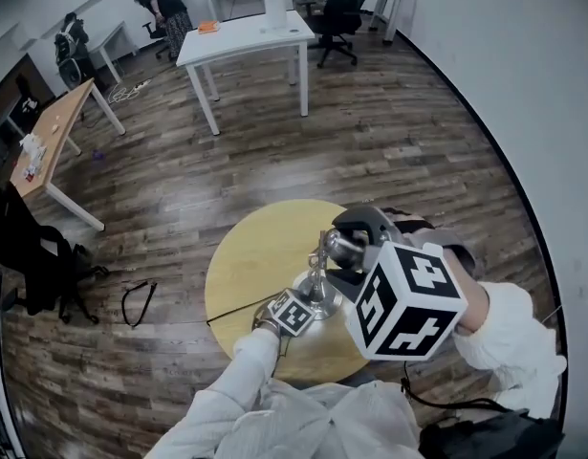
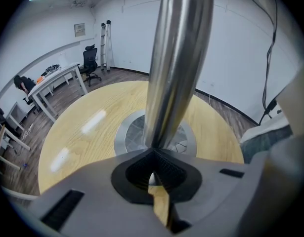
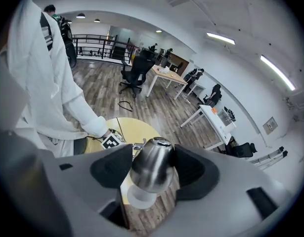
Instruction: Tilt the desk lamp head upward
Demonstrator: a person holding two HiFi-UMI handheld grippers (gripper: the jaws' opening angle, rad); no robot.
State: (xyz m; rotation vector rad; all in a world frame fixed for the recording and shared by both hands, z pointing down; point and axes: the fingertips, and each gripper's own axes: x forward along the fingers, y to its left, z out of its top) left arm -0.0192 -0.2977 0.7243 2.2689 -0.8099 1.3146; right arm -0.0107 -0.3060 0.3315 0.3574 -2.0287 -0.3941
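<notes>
A chrome desk lamp stands on the round yellow table, its disc base near the table's near edge. My left gripper is shut on the lamp's stem just above the base; in the left gripper view the left gripper shows both jaws pressed to the tube. My right gripper, with its large marker cube, is shut on the lamp head. The right gripper holds the rounded metal shade between its jaws, white opening pointing down.
The lamp's black cord runs left across the table. On the floor lies a black strap. A black chair and a wooden desk stand at left; a white desk and a person are farther back.
</notes>
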